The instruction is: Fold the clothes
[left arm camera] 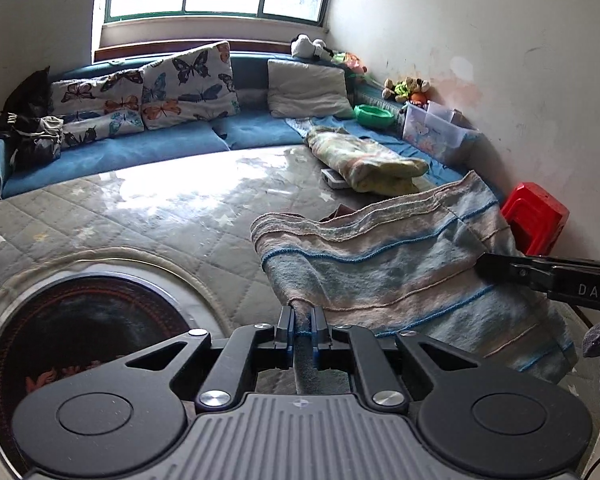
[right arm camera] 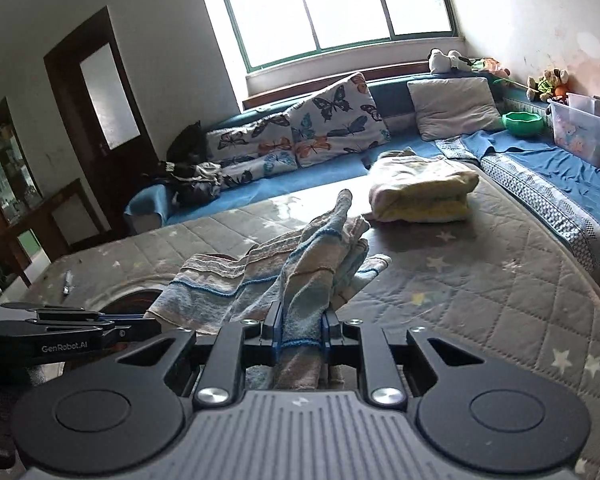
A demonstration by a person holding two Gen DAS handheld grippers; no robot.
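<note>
A striped blue and beige towel (left arm camera: 400, 256) hangs stretched above the grey quilted table cover (left arm camera: 140, 216). My left gripper (left arm camera: 303, 322) is shut on one corner of it, the cloth pinched between the blue pads. My right gripper (right arm camera: 300, 330) is shut on another bunched edge of the same towel (right arm camera: 312, 268), which rises in folds in front of it. In the left wrist view the right gripper (left arm camera: 500, 270) shows from the side at the towel's right edge. In the right wrist view the left gripper (right arm camera: 140, 322) shows at the lower left.
A folded yellow cloth (right arm camera: 420, 192) lies farther back on the table cover. A blue sofa (left arm camera: 140, 152) with butterfly cushions (left arm camera: 188, 84) runs along the back. A round dark glass opening (left arm camera: 72, 344) sits at lower left. A red stool (left arm camera: 536, 216), green bowl (left arm camera: 374, 115) and clear box (right arm camera: 584, 132) stand to the right.
</note>
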